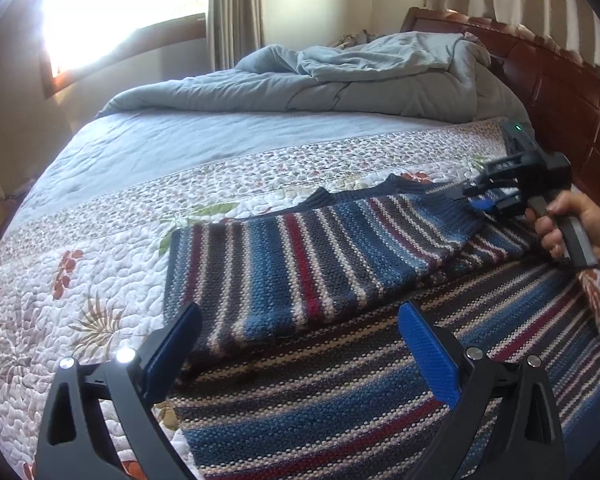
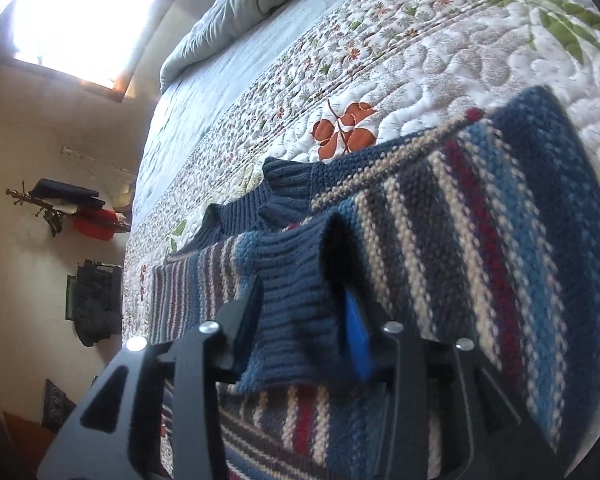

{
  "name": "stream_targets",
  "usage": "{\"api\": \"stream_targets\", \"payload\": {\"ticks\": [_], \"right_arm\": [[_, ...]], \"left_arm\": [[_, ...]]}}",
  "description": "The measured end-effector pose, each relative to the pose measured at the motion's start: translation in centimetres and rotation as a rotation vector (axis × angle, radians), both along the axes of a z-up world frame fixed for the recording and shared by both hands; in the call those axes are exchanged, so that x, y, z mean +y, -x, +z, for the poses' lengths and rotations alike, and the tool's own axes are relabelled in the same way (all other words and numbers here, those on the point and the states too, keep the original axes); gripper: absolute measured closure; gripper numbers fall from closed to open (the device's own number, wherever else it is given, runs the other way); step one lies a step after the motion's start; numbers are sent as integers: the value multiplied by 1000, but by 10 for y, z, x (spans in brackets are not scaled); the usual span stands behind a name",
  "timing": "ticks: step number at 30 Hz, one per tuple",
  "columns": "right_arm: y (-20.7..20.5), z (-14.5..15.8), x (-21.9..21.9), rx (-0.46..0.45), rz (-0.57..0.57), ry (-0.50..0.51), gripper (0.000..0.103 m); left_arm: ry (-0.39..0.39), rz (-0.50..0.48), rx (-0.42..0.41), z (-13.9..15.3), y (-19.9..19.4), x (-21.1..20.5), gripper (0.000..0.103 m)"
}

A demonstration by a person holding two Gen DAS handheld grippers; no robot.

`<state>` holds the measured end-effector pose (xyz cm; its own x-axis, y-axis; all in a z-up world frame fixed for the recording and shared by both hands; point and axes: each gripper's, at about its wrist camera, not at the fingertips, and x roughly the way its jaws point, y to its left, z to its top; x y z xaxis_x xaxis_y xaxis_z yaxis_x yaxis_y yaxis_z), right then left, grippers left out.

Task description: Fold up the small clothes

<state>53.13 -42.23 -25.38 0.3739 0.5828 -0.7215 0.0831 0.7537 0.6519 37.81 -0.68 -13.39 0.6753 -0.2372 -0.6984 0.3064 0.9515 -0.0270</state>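
Note:
A striped knit sweater (image 1: 300,264) in blue, dark red, cream and charcoal lies on the floral quilt (image 1: 100,264); one sleeve is folded across its body. My left gripper (image 1: 300,344) is open and empty, low over the sweater's near part. My right gripper (image 1: 474,200) is at the far right over the sleeve end, held by a hand (image 1: 576,224). In the right wrist view the ribbed blue cuff (image 2: 296,312) of the sweater (image 2: 480,240) sits between the right gripper's fingers (image 2: 300,308), which are closed on it. The ribbed collar (image 2: 260,200) lies beyond.
A rumpled grey comforter (image 1: 320,80) is piled at the far side of the bed. A dark wooden headboard (image 1: 560,92) runs along the right. A bright window (image 1: 112,12) and curtain stand behind. Wall hooks with clothes (image 2: 88,216) show in the right wrist view.

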Motion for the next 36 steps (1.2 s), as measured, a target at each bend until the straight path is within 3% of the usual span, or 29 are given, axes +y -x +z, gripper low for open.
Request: {"api": "stream_targets", "payload": {"ticks": [5, 8, 12, 15, 16, 18, 19, 25, 29, 33, 36], "right_arm": [[30, 0, -19, 49, -66, -71, 59], [40, -6, -22, 54, -87, -119, 62], [44, -14, -18, 53, -114, -169, 61], [45, -16, -16, 50, -137, -199, 62], [44, -17, -15, 52, -135, -207, 64], [43, -19, -13, 54, -119, -210, 92], [44, -18, -14, 50, -115, -203, 94], [46, -23, -22, 34, -122, -172, 95], [49, -17, -19, 25, -95, -164, 90], [58, 11, -25, -79, -160, -79, 90], [52, 19, -6, -134, -137, -8, 90]], "left_arm": [[285, 85, 96, 8, -18, 75, 4], [393, 176, 136, 6, -25, 121, 4], [555, 173, 170, -2, -32, 145, 4], [630, 150, 202, -10, -40, 143, 4], [634, 138, 218, -15, -44, 137, 4], [603, 131, 231, -20, -49, 126, 4], [574, 131, 240, -25, -52, 119, 4], [476, 104, 273, -41, -54, 95, 4], [459, 106, 264, -36, -43, 95, 4], [399, 100, 225, -24, -24, 88, 4], [292, 107, 217, -26, -7, 70, 4]]}}
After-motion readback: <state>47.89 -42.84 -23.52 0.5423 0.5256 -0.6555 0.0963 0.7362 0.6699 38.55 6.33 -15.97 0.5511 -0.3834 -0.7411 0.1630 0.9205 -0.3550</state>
